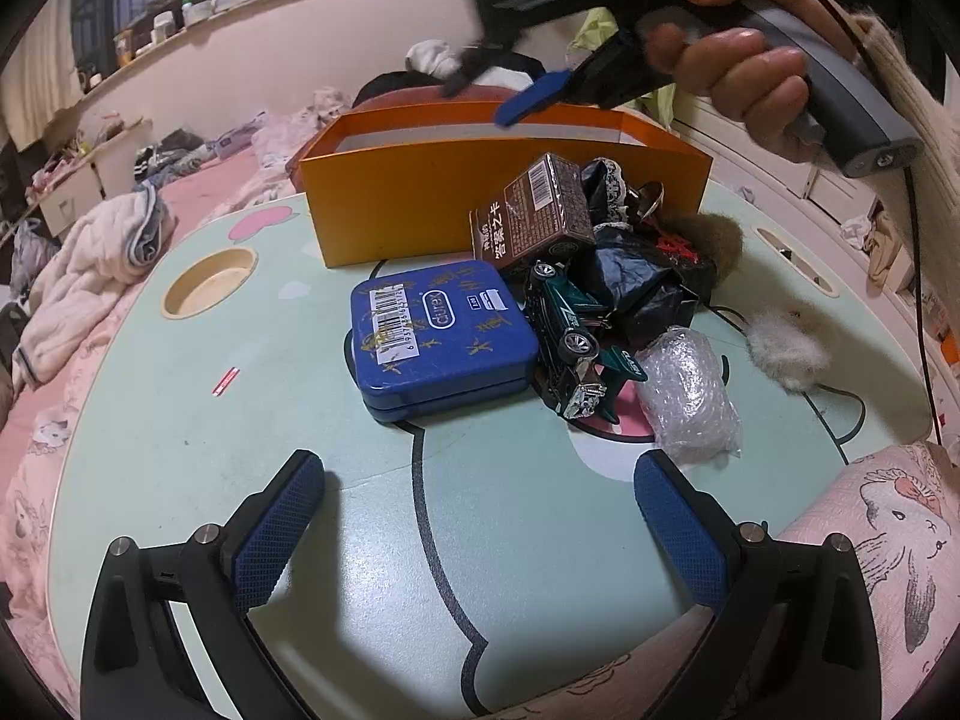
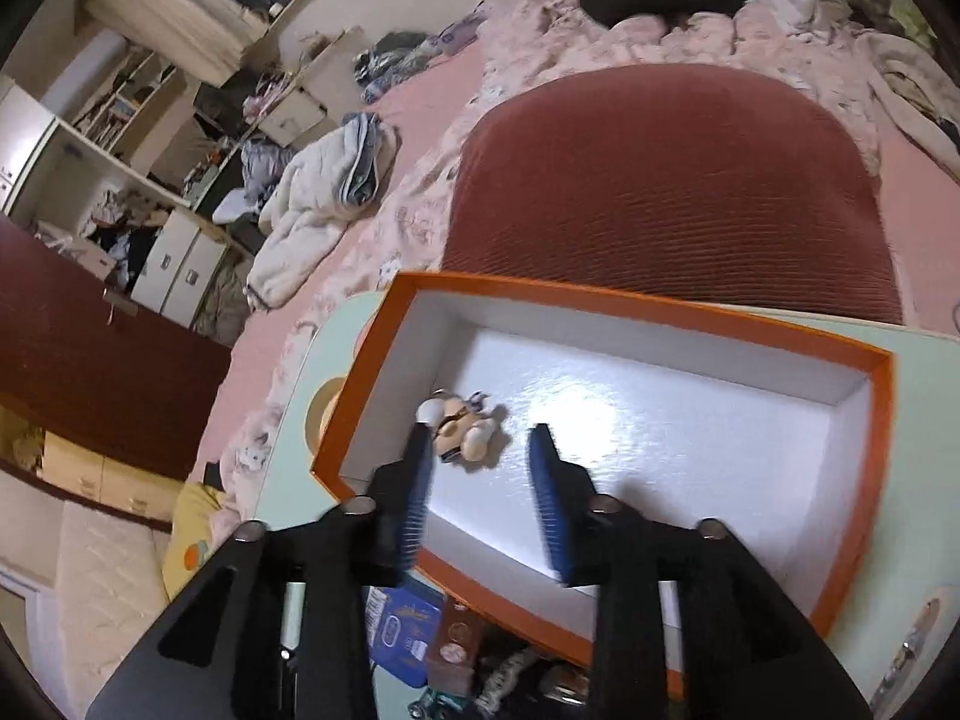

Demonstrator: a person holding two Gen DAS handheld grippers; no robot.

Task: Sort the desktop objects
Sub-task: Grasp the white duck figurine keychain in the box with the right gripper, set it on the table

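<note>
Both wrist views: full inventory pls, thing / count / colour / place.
orange box: 1, orange outside, white inside, far side of table
small figure: 1, cream and brown, inside the box near its left wall
blue tin: 1, blue, table centre, before the box
brown carton: 1, brown, tilted on the pile
toy car: 1, dark green, right of the tin
black wrapping: 1, black, behind the car
bubble-wrap bundle: 1, clear, right of the car
white fluff: 1, white, right side of table
table: 1, pale green
left gripper: open, low over the table
right gripper: open, above the box
</note>
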